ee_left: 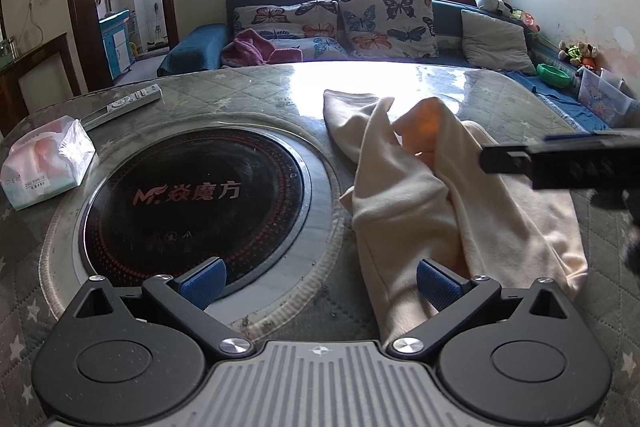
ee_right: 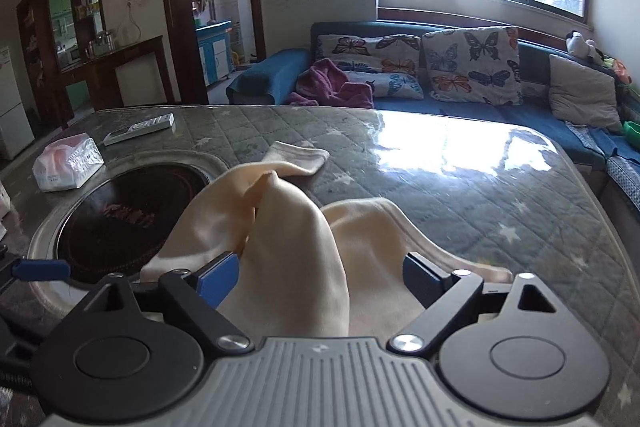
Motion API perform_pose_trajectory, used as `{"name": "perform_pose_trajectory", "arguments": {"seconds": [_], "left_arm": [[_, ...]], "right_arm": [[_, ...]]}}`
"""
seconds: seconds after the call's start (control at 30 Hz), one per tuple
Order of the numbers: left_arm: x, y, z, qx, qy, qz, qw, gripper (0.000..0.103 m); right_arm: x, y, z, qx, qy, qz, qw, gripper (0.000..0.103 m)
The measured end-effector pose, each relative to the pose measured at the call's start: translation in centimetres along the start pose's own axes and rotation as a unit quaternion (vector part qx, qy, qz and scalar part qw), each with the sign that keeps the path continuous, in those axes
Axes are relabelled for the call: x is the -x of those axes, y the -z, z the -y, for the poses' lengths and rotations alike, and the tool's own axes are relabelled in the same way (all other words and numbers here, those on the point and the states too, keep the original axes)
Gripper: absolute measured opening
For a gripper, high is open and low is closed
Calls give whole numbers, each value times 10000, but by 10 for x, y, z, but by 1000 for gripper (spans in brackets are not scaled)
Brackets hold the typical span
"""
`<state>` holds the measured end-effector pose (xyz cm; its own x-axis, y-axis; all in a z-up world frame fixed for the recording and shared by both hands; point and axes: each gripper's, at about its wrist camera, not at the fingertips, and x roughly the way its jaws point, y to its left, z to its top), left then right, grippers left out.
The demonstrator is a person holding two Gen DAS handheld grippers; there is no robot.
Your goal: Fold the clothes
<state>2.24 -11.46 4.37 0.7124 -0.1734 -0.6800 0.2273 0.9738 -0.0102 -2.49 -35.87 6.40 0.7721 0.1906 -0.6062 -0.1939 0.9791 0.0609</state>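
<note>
We were mid-fold on the cream, soft knit garment (ee_left: 404, 195), bunched up on the quilted star-print table (ee_right: 460, 195) beside the round black cooktop (ee_left: 192, 203). Our right hand-held gripper (ee_right: 320, 277) stood spread around a raised fold, not pinching it. Left hand-held gripper (ee_left: 320, 281) was spread too, at the near hem. Next we'd probably need to pinch and flatten.

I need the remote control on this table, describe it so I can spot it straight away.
Start from the round black cooktop set into the quilted table. Beyond it, toward the far left corner, a soft tissue pack lies, and just behind that is the remote control. It is the only slim, flat, pale grey bar with buttons, unlike the puffy pack or the cream garment.
</note>
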Motion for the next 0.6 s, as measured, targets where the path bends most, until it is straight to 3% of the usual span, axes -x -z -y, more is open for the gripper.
{"name": "perform_pose_trajectory", "arguments": {"seconds": [0.3, 0.4, 0.53, 0.6], "left_arm": [[-10, -17, -7, 127, 90, -9, 9999, 102], [-12, -29, -6, 148, 153, 90, 9997, 101], [-20, -49, -4, 158, 211, 259, 9993, 94], [-27, -58, -2, 129, 266, 321, 9990, 91]], "right_arm": [[-45, -26, -10, 255, -207, -68, 9994, 77], [-59, -30, -6, 245, -245, -214, 9992, 60], [-63, -27, 8, 108, -285, -361, 9989, 21], [-56, -23, 16, 40, -238, -321, 9992, 14]]}}
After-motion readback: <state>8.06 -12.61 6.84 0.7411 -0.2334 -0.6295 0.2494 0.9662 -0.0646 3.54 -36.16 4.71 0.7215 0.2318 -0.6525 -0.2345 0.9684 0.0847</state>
